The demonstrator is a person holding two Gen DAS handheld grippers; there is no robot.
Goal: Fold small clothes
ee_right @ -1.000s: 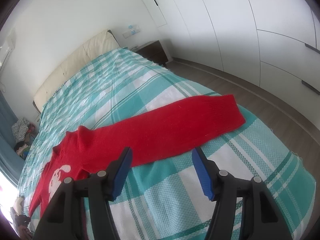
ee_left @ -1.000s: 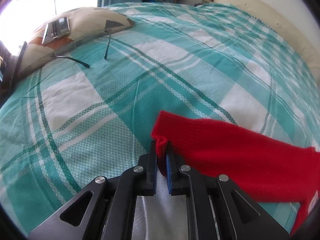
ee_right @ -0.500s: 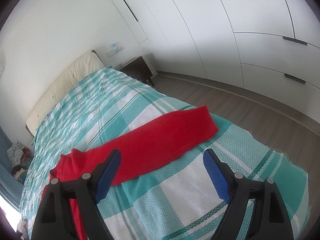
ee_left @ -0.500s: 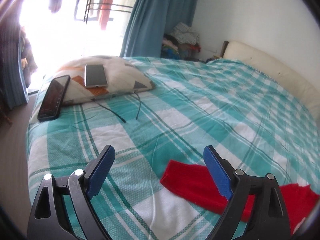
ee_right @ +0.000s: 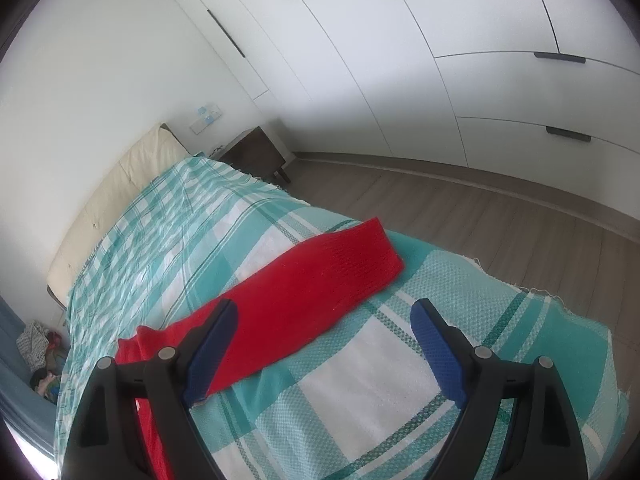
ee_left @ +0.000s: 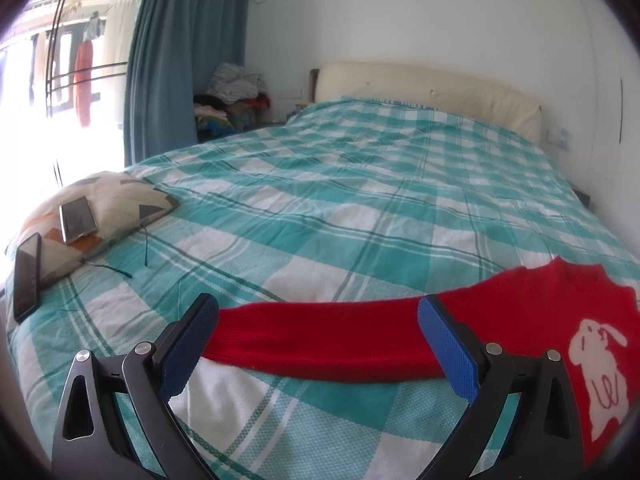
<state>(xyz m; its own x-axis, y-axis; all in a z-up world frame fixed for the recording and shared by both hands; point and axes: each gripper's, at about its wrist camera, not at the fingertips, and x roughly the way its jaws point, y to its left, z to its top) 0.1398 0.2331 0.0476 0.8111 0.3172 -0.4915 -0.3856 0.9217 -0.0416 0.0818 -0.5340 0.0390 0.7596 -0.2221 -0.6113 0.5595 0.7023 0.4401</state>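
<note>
Our left tongs (ee_left: pixel 318 344) have just let go of the sweater's (ee_left: pixel 520 312) cuff and spread wide, empty above the bed (ee_left: pixel 360 200). Our right tongs (ee_right: pixel 324 344) have also just opened, holding nothing, so we judge both sleeves laid out for folding.

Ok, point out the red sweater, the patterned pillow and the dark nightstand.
red sweater (ee_left: pixel 320 336), left wrist view, middle of the sleeve.
patterned pillow (ee_left: pixel 120 196), left wrist view, its top face.
dark nightstand (ee_right: pixel 252 152), right wrist view, its front.

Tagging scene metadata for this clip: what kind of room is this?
A home bedroom, almost certainly. A large bed with a teal-and-white checked cover and cream padded headboard fills the view, a wall of white built-in wardrobe doors stands opposite, and a dark wooden nightstand sits beside the bed.
</note>
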